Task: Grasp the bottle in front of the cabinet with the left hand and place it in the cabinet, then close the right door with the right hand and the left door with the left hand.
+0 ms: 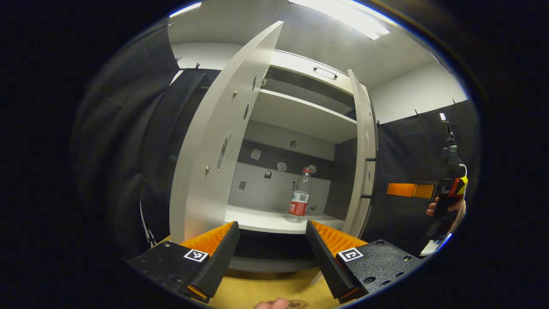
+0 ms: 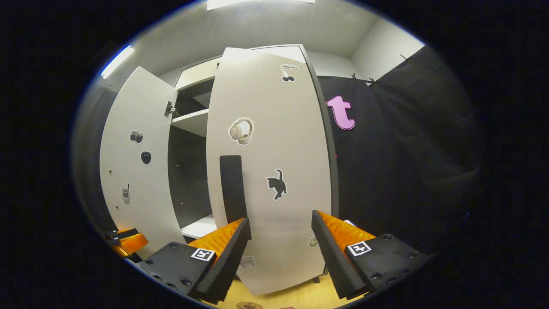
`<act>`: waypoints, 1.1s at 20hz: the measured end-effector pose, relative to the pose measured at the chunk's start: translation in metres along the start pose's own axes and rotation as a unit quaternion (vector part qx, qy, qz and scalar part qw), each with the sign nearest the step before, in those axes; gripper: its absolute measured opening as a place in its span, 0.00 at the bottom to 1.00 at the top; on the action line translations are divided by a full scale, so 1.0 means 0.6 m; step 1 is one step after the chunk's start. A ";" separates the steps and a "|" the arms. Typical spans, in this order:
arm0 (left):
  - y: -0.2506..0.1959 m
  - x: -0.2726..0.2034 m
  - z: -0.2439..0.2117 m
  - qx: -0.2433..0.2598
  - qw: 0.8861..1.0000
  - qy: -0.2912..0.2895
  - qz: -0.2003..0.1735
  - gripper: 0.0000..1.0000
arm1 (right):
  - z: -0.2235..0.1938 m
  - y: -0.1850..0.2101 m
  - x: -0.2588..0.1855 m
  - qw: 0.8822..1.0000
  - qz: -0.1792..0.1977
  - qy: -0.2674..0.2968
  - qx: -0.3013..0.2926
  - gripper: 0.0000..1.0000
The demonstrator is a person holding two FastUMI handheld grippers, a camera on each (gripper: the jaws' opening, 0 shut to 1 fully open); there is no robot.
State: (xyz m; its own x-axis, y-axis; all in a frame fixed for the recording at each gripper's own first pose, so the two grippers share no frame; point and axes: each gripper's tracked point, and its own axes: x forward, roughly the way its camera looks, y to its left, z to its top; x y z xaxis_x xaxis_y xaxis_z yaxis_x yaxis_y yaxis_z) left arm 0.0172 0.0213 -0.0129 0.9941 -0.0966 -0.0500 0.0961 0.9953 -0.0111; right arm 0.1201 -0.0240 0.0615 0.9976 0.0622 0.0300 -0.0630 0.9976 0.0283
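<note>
Bottle [image 1: 300, 196] stands upright on the cabinet's lower shelf [image 1: 261, 219], straight ahead of the left gripper [image 1: 272, 253], just past its tips. Left gripper fingers spread apart, holding nothing. Left door [image 1: 214, 141] and right door [image 1: 362, 154] both swung open. Right gripper [image 2: 281, 253] also spread and empty, facing the right door's outer face [image 2: 274, 171], handle strip [image 2: 233, 189] just beyond its left finger.
</note>
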 end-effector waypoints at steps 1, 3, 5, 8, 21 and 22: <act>0.001 -0.003 -0.002 0.003 1.000 0.002 0.003 0.95 | -0.004 0.007 0.012 1.000 0.008 0.004 0.000 0.96; 0.006 -0.004 -0.001 0.005 1.000 0.000 0.013 0.95 | -0.019 0.018 0.029 1.000 0.015 0.014 -0.003 0.96; 0.010 -0.011 -0.002 0.003 1.000 0.001 0.021 0.95 | -0.023 0.024 0.037 1.000 0.019 0.009 -0.005 0.96; 0.016 -0.027 -0.003 0.002 1.000 0.002 0.031 0.95 | -0.025 0.032 0.052 1.000 0.023 0.008 -0.002 0.96; 0.037 -0.066 -0.004 0.004 0.997 0.001 0.078 0.95 | -0.038 0.048 0.088 1.000 0.027 -0.008 0.013 0.87; 0.038 -0.069 0.000 0.004 0.997 -0.001 0.081 0.94 | -0.037 0.046 0.085 1.000 0.023 -0.007 0.010 0.87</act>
State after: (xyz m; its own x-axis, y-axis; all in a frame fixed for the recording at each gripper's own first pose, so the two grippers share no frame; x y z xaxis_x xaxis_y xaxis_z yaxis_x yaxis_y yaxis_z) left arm -0.0218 0.0481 -0.0114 0.9966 0.0662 -0.0485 -0.0661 0.9978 0.0051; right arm 0.1700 0.0073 0.0414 0.9931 0.1077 0.0453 -0.1098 0.9929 0.0463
